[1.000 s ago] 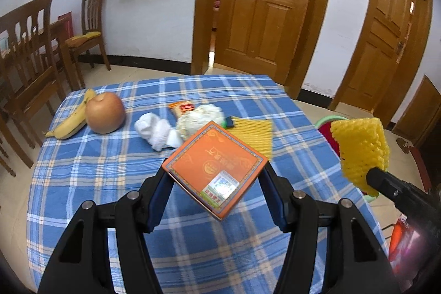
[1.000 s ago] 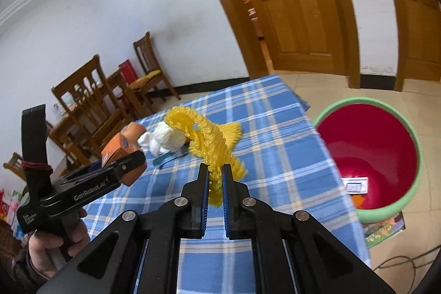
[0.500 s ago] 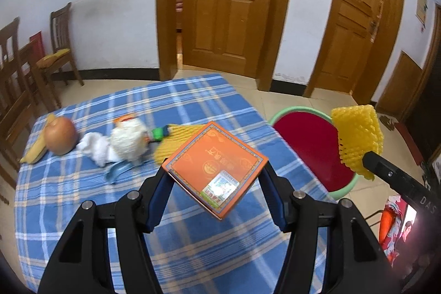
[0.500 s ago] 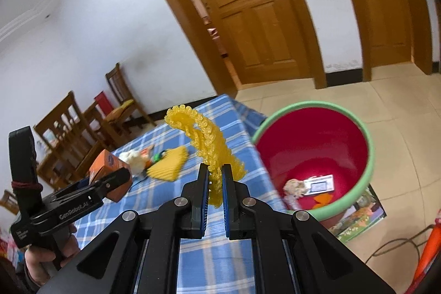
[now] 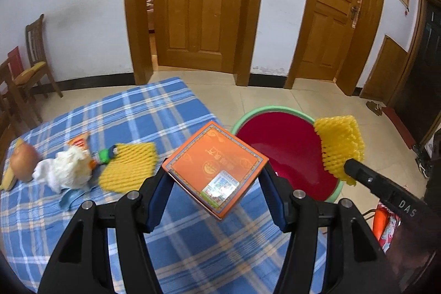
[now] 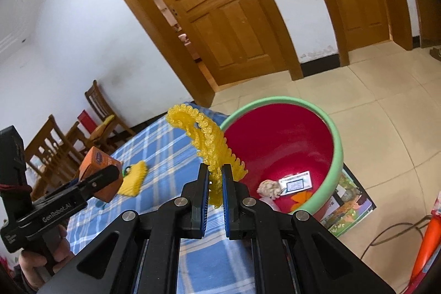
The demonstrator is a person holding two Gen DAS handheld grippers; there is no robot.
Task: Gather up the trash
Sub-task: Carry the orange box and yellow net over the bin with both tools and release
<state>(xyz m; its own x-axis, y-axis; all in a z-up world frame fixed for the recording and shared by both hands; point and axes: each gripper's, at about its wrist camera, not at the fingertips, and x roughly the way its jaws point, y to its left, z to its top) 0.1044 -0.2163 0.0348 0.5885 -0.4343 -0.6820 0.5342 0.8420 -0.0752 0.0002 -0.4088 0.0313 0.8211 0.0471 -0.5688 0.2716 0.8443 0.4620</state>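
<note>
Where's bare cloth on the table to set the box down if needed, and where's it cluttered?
Free: the near stretch of the checked tablecloth under the left gripper, and the far corner toward the doors. Crowded: the left side, where the flat yellow foam net, white crumpled tissue, a wrapper, the onion and a banana cluster. The red bin stands off the table's right edge.

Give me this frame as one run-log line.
left claw: shut on orange box | right claw: shut on yellow foam net | red bin: beside table, holds scraps | second foam net: on tablecloth
</note>
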